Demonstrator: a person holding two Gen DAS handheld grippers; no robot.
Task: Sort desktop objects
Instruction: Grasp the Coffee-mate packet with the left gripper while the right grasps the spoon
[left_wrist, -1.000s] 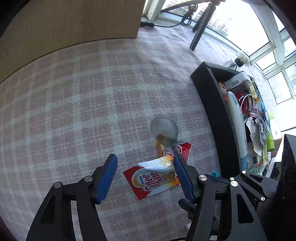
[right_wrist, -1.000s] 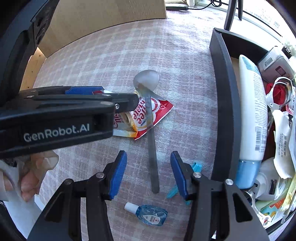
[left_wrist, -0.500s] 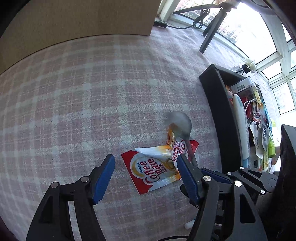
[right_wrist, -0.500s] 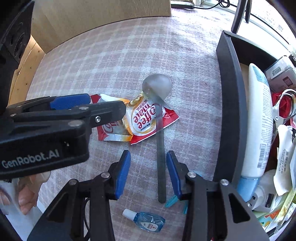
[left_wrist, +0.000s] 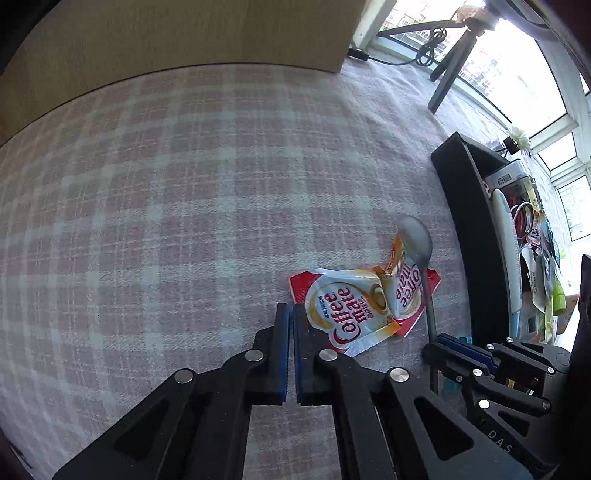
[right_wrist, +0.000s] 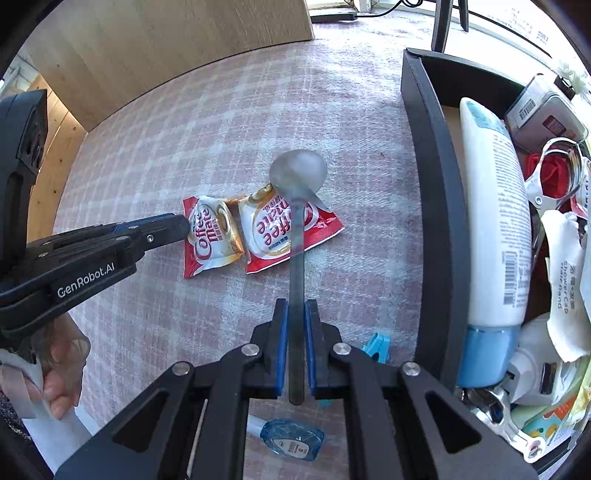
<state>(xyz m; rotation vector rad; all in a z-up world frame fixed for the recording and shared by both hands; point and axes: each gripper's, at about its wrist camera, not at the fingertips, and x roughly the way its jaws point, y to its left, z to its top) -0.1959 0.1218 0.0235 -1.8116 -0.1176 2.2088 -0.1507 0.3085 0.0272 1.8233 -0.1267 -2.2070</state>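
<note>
A: As the left wrist view looks down along its fingers, what do you make of it?

B: The left gripper (left_wrist: 290, 314) has its jaws together; they look pinched on the near corner of the Coffee mate sachet (left_wrist: 345, 308), just ahead of the tips. It is light, soft and crinkly, so I judge an edge pinch suits it, though it may flop.

A: And the right wrist view?

B: The right gripper (right_wrist: 296, 317) is clamped on the handle of the spoon (right_wrist: 296, 236). Its bowl lies ahead, resting over a second sachet (right_wrist: 277, 225). The black box (right_wrist: 428, 192) stands to the gripper's right. Stiff, smooth metal; gripped near the handle's end, it could swivel or slip, I think.
</note>
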